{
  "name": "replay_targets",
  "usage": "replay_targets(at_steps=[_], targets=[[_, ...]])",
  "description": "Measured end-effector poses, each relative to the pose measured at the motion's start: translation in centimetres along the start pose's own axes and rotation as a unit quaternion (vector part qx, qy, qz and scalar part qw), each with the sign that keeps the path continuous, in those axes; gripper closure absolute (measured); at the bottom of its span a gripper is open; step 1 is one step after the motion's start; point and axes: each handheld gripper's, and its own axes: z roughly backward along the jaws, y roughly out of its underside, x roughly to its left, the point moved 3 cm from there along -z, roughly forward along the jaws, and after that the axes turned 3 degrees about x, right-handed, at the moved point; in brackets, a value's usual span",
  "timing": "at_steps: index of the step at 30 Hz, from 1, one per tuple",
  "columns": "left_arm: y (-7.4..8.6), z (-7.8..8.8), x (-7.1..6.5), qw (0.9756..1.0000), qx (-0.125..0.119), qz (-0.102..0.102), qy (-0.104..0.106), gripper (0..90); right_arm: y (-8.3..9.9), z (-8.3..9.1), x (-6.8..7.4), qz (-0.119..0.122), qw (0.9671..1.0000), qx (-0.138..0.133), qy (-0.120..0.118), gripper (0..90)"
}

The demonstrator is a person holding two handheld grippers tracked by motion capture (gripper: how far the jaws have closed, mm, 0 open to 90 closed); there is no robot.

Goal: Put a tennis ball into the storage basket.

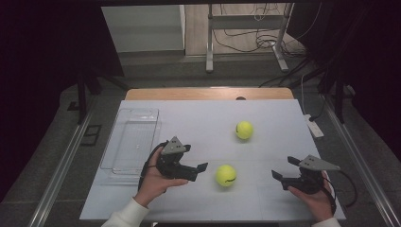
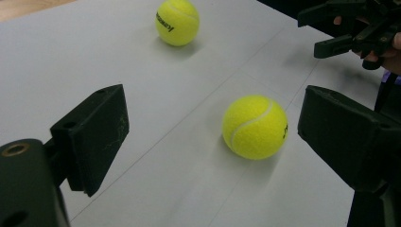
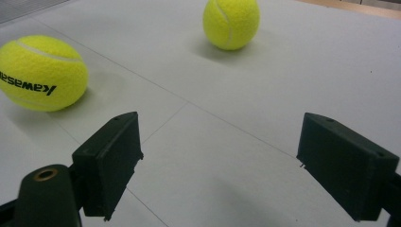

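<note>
Both jaws wide and empty, the left hand-held gripper (image 1: 196,169) faces the near ball (image 1: 226,175); the right hand-held gripper (image 1: 279,177) waits. Next, probably, closing on it.

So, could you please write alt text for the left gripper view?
The left gripper, open with its two black jaws wide apart, faces a yellow tennis ball resting on a pale grey table. A second tennis ball lies farther off, and the right gripper sits at the upper right.
</note>
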Motion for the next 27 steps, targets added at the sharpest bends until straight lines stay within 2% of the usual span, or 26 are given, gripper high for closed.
replay_targets(at_steps=[14, 27], targets=[[-0.4, -0.5, -0.6, 0.9998, 0.006, -0.01, 0.013, 11.4, 0.0, 0.0, 0.0, 0.0, 1.0, 0.001, 0.0, 14.7], [-0.6, -1.9, -1.6, 0.9986, 0.028, -0.026, 0.036, 11.2, 0.0, -0.1, 0.0, 0.0, 1.0, 0.002, 0.0, 14.7]])
